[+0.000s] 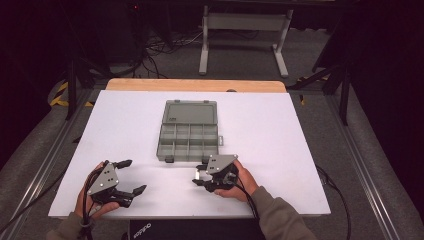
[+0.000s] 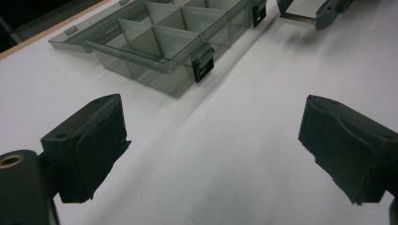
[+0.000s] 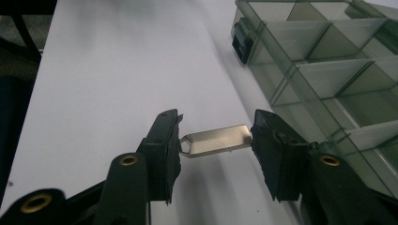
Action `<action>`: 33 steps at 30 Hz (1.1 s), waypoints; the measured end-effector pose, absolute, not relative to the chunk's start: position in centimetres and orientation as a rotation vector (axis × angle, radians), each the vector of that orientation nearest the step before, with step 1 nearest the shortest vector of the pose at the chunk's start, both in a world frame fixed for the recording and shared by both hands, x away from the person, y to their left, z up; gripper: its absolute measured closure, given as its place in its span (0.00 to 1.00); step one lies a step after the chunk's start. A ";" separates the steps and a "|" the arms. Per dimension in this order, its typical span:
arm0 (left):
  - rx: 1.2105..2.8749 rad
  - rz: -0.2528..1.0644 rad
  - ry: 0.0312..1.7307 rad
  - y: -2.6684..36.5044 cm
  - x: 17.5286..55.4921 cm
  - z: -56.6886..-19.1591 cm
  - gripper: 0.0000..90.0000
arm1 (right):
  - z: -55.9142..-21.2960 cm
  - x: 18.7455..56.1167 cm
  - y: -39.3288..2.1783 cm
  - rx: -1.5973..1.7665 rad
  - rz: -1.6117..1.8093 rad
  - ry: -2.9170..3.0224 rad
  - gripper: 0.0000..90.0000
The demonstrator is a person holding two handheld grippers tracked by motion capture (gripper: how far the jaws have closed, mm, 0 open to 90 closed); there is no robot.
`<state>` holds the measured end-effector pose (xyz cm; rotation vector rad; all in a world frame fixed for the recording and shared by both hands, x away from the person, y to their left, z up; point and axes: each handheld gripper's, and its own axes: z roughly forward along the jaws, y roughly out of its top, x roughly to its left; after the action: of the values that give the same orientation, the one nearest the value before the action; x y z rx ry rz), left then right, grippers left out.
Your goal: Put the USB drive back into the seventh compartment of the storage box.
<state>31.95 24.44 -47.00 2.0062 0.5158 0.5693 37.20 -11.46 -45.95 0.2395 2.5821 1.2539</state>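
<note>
Nearest me, white table (image 1: 280, 130) — broad, matte and bare ahead of my left gripper (image 2: 211, 154), whose jaws stand wide apart on nothing, well short of the near edge. Beyond both grippers lies the smoky clear plastic organizer box (image 1: 187, 137), lid flat open, thin dividers, black latches. My right gripper (image 3: 216, 143) is clamped endwise on a small flat metal plate (image 3: 213, 139) — shiny, corners clipped — just beside the box's near wall.

Small flat metal strip (image 3: 216, 140), shiny silver w/ angled ends, sitting lengthwise between right gripper (image 3: 217, 136) pads, hovering just above white desk (image 3: 117, 70), near front corner of open grey compartment box (image 3: 328, 61), lying roughly level.
</note>
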 end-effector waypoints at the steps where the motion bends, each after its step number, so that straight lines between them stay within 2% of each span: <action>1: 2.003 0.570 0.515 24.4 31.9 -47.0 0.10 | -45.9 37.1 -11.5 0.242 1.262 2.576 0.59; 33: 2.028 0.555 0.486 23.8 32.1 -47.1 0.10 | -43.4 36.6 -13.3 0.319 1.338 2.336 0.59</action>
<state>32.08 23.79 -47.09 2.0277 0.4864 0.5549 36.63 -13.27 -43.36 0.3193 2.3356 1.3383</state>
